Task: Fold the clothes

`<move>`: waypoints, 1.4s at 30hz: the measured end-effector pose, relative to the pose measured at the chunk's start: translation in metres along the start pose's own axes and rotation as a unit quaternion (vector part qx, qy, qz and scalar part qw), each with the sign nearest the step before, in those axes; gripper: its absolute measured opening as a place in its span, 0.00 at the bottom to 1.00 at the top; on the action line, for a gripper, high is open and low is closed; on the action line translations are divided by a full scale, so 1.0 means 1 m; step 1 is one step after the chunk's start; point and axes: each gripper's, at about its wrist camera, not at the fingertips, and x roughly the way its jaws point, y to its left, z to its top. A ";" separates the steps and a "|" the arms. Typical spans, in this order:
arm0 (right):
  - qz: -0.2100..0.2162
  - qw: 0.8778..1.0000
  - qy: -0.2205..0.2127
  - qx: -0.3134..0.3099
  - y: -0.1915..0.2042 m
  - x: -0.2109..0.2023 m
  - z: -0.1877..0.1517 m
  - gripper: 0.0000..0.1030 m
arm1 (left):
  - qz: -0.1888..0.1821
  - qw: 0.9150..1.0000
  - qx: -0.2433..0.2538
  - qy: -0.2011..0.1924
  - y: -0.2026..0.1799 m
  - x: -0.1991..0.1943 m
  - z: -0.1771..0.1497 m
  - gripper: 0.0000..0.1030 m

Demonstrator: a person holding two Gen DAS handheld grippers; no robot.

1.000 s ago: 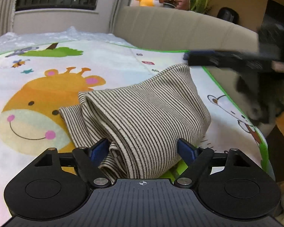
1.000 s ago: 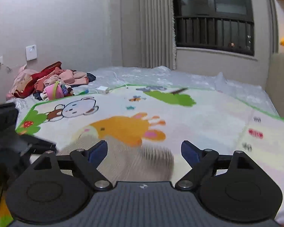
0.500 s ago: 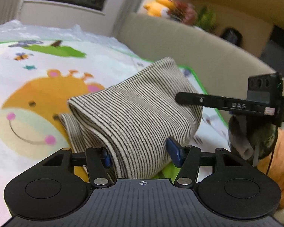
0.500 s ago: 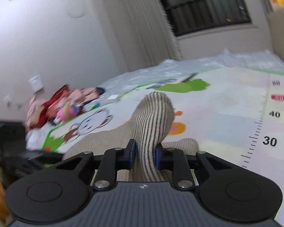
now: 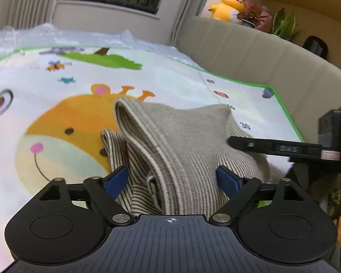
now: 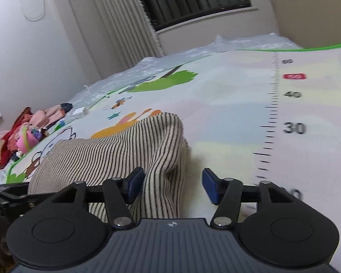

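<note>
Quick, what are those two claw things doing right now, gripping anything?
Left gripper: open, striped garment bunched between its fingers, not clamped.
Right gripper: open, the garment's fold lying between its fingers.

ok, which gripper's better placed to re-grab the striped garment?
Probably left gripper: its open fingers straddle the bunched striped knit garment. Right gripper only has fabric against one finger.
</note>
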 end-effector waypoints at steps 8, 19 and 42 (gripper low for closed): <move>0.125 0.985 0.042 0.113 0.016 -0.056 -0.026 0.98 | -0.021 0.999 -0.042 0.006 0.017 0.004 -0.006 0.94; 0.098 0.970 0.059 0.215 0.037 0.016 -0.045 0.98 | -0.026 0.997 -0.066 0.014 0.020 -0.001 -0.010 0.94; 0.112 0.977 0.024 0.178 0.013 0.016 -0.045 0.70 | 0.002 0.991 -0.131 -0.030 0.049 0.030 0.054 0.97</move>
